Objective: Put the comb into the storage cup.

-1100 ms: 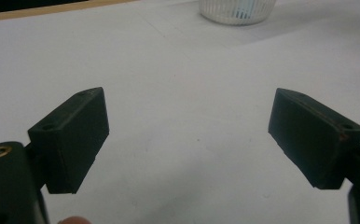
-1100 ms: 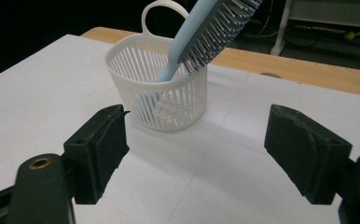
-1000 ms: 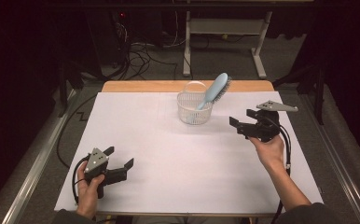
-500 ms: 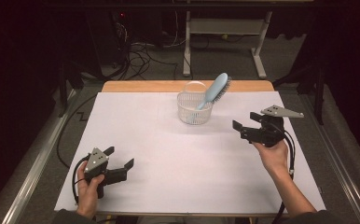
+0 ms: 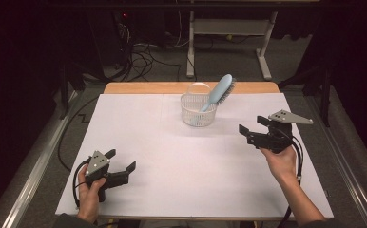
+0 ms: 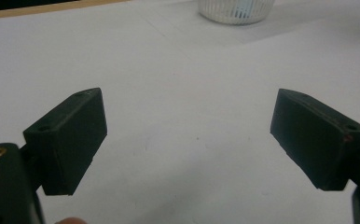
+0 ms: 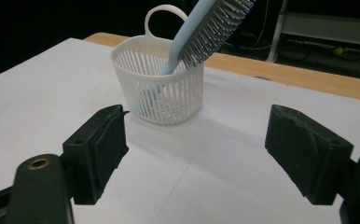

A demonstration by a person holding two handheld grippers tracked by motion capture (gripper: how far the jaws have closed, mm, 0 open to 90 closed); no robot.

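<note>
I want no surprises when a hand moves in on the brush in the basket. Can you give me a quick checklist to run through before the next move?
1. Right tongs open: ok, jaws spread wide.
2. Left tongs open: ok, nothing between the jaws.
3. Basket upright on the table: ok.
4. Brush reachable: ok, handle down in the basket, bristled head leaning out over the rim.
5. Path from right tongs to basket free: ok, bare white surface between.
6. Basket steady when the brush is pulled: cannot tell; nothing holds it.
</note>
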